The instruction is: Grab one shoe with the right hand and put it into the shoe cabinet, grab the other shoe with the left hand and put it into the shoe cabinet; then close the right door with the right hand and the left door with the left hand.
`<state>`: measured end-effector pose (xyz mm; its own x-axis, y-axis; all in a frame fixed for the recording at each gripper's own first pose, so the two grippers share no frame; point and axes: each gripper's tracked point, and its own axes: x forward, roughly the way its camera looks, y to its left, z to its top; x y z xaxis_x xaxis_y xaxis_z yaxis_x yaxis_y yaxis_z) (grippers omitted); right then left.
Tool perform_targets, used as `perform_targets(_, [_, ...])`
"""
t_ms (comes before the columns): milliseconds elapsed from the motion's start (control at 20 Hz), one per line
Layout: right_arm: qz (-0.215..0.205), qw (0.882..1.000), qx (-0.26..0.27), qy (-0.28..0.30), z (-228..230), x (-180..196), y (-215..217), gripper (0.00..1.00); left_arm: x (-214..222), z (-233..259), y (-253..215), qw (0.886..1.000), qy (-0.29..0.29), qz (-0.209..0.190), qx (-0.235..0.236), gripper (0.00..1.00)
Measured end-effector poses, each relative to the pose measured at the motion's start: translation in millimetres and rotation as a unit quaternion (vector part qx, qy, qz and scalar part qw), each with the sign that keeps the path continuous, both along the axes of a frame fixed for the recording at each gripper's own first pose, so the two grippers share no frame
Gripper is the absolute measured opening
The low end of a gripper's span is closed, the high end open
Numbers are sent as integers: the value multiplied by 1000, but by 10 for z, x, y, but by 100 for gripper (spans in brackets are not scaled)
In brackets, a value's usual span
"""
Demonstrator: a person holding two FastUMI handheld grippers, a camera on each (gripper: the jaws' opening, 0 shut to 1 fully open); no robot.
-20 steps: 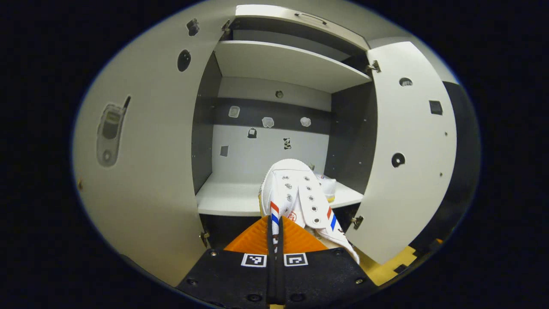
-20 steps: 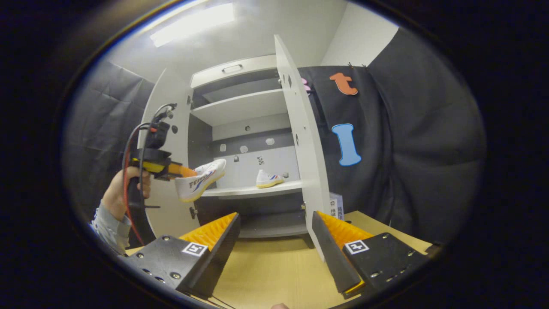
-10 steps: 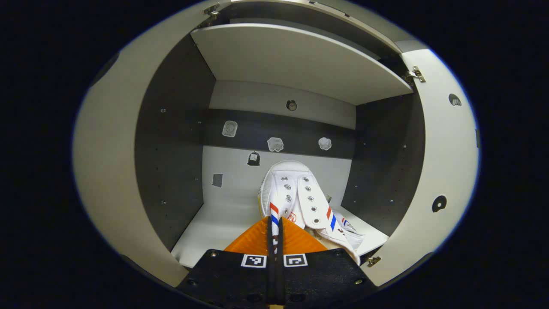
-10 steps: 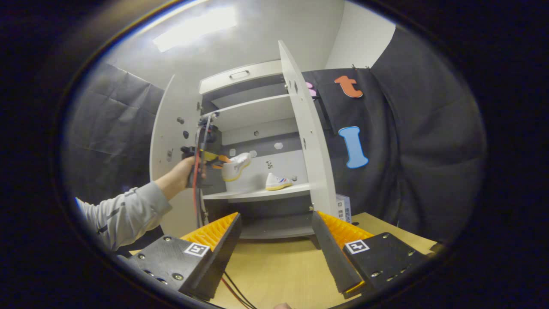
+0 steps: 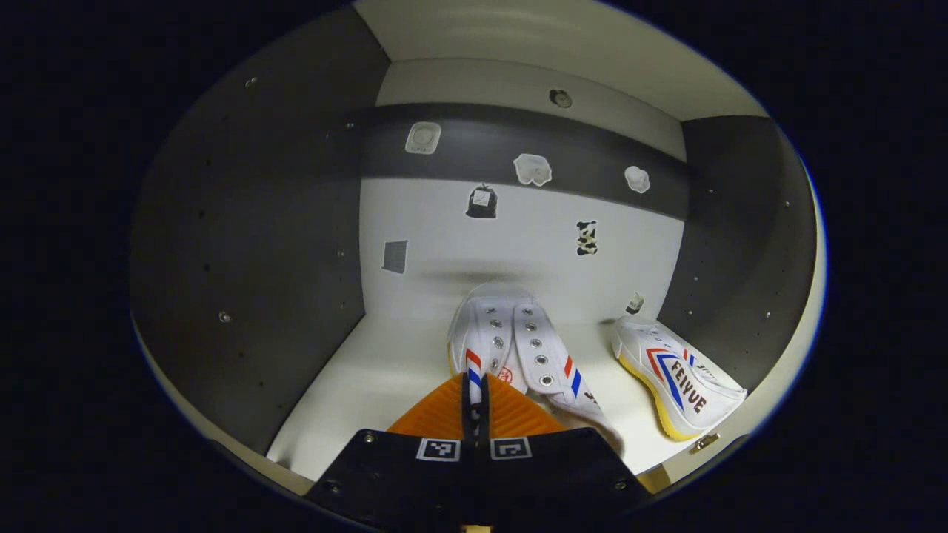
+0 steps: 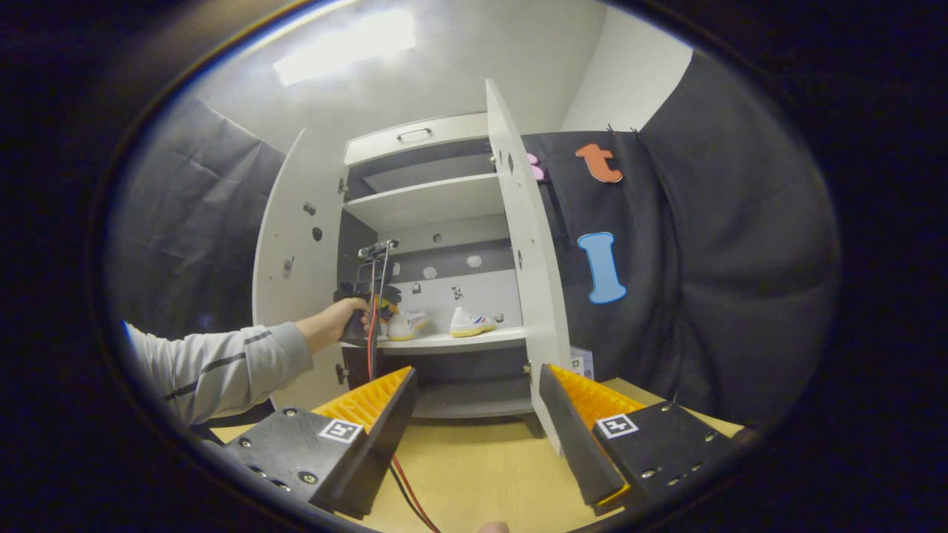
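Left gripper (image 5: 475, 396), in the left gripper view: orange fingers (image 5: 437, 414) pressed together with only a thin slit between them, pinching the heel end of a white shoe (image 5: 511, 344) with red and blue stripes. This held shoe points straight ahead of the fingertips, toe toward the back panel (image 5: 518, 259) of the shoe cabinet (image 5: 244, 244), over the white shelf (image 5: 370, 377); whether its sole rests on the shelf cannot be told. Ahead and to the right of the fingertips lies the second shoe (image 5: 678, 374), white with a yellow sole, on the same shelf near the dark right wall and apart from the held one.

Right gripper (image 6: 474, 414), in the right gripper view: fingers spread wide, nothing between them, above a tan floor (image 6: 474, 474). Straight ahead of it stands the cabinet with left door (image 6: 296, 244) and right door (image 6: 526, 244) both swung open. Ahead and to the left, a hand (image 6: 344, 318) in a grey sleeve (image 6: 222, 366) reaches the left gripper into the cabinet at shelf level, where both shoes show, small.
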<state>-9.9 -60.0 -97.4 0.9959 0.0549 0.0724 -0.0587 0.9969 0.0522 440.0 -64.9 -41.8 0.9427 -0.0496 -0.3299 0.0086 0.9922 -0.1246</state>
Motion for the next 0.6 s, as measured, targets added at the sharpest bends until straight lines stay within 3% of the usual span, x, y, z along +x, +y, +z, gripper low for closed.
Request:
perform_targets(300, [-8,1000,-12,0,51,-55,-7,99,-66,2,-25,1000,8,-2,1,4])
perform_targets(450, [-16,999,-28,2,74,-101,-11,98,-240,260,-37,999,-33,-12,-12,33])
perform_targets(600, [-19,999,-37,2,115,-174,-7,98,-551,458,87,997,-61,6,46,99])
